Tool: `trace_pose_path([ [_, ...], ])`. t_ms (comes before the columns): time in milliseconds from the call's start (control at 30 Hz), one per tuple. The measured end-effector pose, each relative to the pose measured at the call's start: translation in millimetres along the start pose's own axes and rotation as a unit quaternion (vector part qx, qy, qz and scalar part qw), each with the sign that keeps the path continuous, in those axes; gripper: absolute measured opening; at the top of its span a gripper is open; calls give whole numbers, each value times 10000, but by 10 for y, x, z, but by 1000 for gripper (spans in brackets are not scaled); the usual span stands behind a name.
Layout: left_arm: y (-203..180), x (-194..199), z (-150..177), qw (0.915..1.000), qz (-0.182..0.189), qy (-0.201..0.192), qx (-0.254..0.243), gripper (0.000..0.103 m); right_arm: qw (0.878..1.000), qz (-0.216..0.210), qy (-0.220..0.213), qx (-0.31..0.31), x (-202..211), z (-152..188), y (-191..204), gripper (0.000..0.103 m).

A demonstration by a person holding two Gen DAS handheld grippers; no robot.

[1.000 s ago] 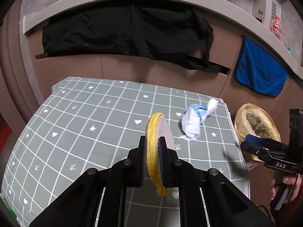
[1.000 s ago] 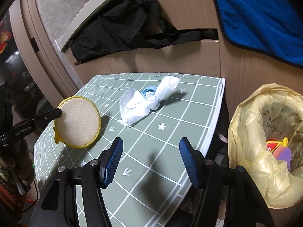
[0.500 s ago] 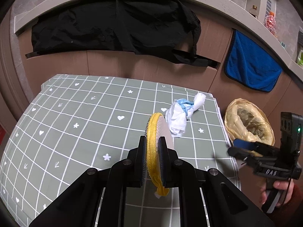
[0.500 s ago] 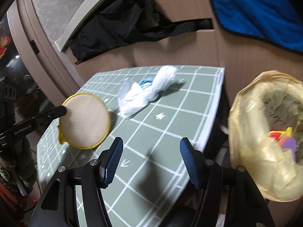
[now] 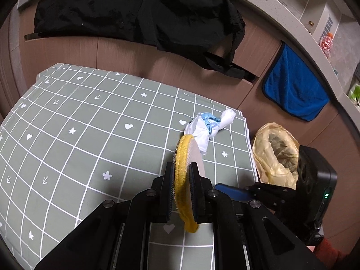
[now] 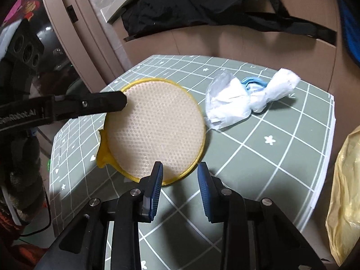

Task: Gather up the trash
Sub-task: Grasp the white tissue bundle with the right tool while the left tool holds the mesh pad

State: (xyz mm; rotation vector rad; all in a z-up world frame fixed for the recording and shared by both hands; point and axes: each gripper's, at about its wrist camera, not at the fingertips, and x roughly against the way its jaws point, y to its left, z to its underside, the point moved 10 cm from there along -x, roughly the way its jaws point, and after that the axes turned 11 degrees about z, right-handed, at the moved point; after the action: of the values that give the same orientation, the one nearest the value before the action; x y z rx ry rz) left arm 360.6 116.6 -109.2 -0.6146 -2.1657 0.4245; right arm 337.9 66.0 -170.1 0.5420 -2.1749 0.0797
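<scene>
Evidently the left gripper (image 5: 181,193) is pinching the round yellow pad (image 6: 155,128) edge-on while the right gripper (image 6: 180,173) is closing, nothing gripped yet — a clean handover needs its pads squarely astride the pad's rim.

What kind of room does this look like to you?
Probably a lived-in home room, maybe by a kitchen counter. A table with a green grid cloth stands against wood-look panels, a black garment and a blue towel hang from the counter, and a lined bin sits beside the table.
</scene>
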Motion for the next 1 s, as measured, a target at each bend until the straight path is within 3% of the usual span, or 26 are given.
trace_pose_path([
  [67,-29,-26,4,10000,89,26,19,16,10000,-20,45,-15,-27,16,6,30],
  [200,-137,-124,14,9992,374,130,89,32,9999,-32,90,-38,-38,53,-25,30],
  [333,-185,-199,13,9991,375,159,79,32,9999,1,93,-55,-18,75,-66,30],
  [467,-146,-236,17,9991,339,149,209,18,9999,61,62,-58,19,86,-107,31],
  [533,-128,-256,39,9989,363,177,230,15,10000,92,10,-37,60,78,-129,31],
  [667,-91,-206,41,9991,348,27,232,12,9998,186,-95,-3,131,42,-172,43],
  [767,5,-1,-89,9994,136,-286,108,12,9992,301,-260,10,225,-52,-240,48],
  [833,119,248,-221,9975,-303,-618,-134,12,9980,478,-403,42,289,-183,-325,56],
  [1000,405,716,-389,9865,-1031,-1210,-385,12,9925,1022,-659,-81,269,-586,-621,57],
])
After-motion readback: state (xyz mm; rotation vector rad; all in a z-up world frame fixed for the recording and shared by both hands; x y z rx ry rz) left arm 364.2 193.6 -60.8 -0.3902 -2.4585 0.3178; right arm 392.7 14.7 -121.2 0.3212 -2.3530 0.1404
